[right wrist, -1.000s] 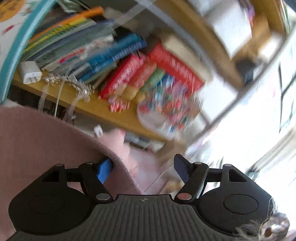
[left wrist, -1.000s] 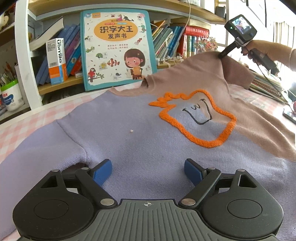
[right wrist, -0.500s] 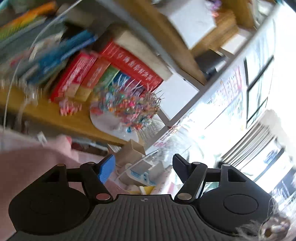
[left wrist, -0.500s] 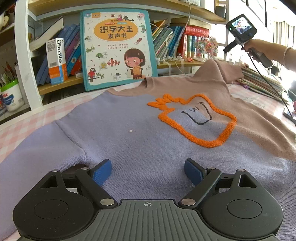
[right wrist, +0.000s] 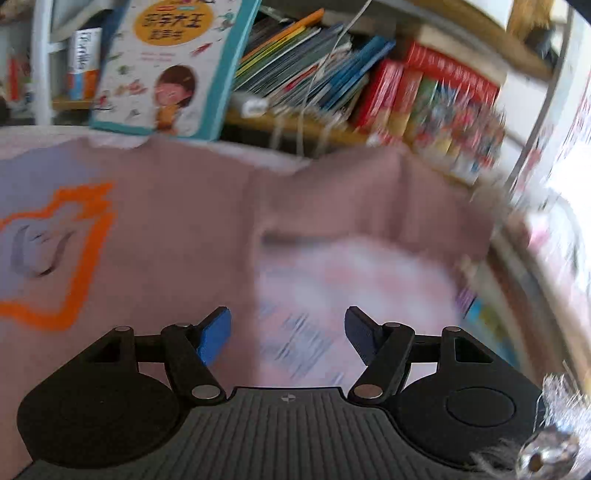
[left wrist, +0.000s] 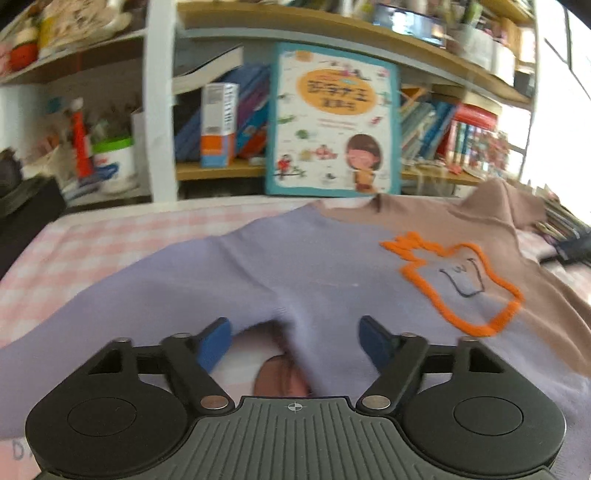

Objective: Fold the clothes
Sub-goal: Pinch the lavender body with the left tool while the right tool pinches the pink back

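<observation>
A sweater [left wrist: 303, 269], lilac on the left and brown on the right, with an orange outlined patch [left wrist: 461, 284], lies spread on a pink checked tablecloth [left wrist: 92, 243]. My left gripper [left wrist: 295, 341] is open just above the armpit, where the lilac sleeve meets the body. In the right wrist view the sweater's brown half [right wrist: 192, 221] and its short sleeve [right wrist: 388, 199] lie ahead, with the patch [right wrist: 62, 254] at the left. My right gripper [right wrist: 288, 334] is open and empty, low over the sweater's right edge and the cloth. The view is blurred.
A bookshelf [left wrist: 332, 33] stands behind the table with a large picture book [left wrist: 332, 125] leaning on it, also in the right wrist view [right wrist: 173, 62]. A white cup [left wrist: 114, 166] and a dark object [left wrist: 26, 210] are at the far left. Books [left wrist: 565, 229] lie at the right.
My right gripper let go of the brown sleeve, which dropped flat, and came down low over the sweater's right edge. My left gripper shifted left to the armpit of the lilac sleeve.
</observation>
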Action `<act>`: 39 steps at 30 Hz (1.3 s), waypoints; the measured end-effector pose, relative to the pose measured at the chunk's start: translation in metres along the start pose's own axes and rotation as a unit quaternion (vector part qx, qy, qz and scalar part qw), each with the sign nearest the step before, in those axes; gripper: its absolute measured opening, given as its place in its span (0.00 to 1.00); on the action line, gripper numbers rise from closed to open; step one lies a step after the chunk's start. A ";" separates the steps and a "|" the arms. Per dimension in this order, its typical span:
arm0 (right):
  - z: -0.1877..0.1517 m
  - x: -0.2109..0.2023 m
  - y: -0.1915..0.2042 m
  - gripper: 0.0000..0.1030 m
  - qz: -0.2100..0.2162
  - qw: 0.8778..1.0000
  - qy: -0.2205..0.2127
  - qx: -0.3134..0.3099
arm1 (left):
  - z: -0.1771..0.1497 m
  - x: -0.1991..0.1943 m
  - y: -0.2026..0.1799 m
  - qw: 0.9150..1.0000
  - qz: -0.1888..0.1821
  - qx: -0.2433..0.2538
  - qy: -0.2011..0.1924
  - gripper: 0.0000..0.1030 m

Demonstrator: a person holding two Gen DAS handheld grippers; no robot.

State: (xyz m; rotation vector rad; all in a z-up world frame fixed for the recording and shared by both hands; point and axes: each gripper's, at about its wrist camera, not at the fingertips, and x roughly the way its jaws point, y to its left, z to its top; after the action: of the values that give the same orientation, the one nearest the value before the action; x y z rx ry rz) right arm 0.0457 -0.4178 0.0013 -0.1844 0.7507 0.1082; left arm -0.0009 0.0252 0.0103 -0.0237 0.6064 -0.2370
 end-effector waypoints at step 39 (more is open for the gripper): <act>-0.040 -0.054 0.099 0.09 0.152 0.987 -0.023 0.054 | 0.013 0.028 0.076 0.993 0.096 -0.065 0.012 0.05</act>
State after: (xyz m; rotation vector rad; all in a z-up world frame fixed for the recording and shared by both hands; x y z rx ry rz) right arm -0.0368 -0.3313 -0.0029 0.0381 0.7323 0.3599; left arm 0.0455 0.0922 -0.0019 -0.0879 0.6432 -0.0111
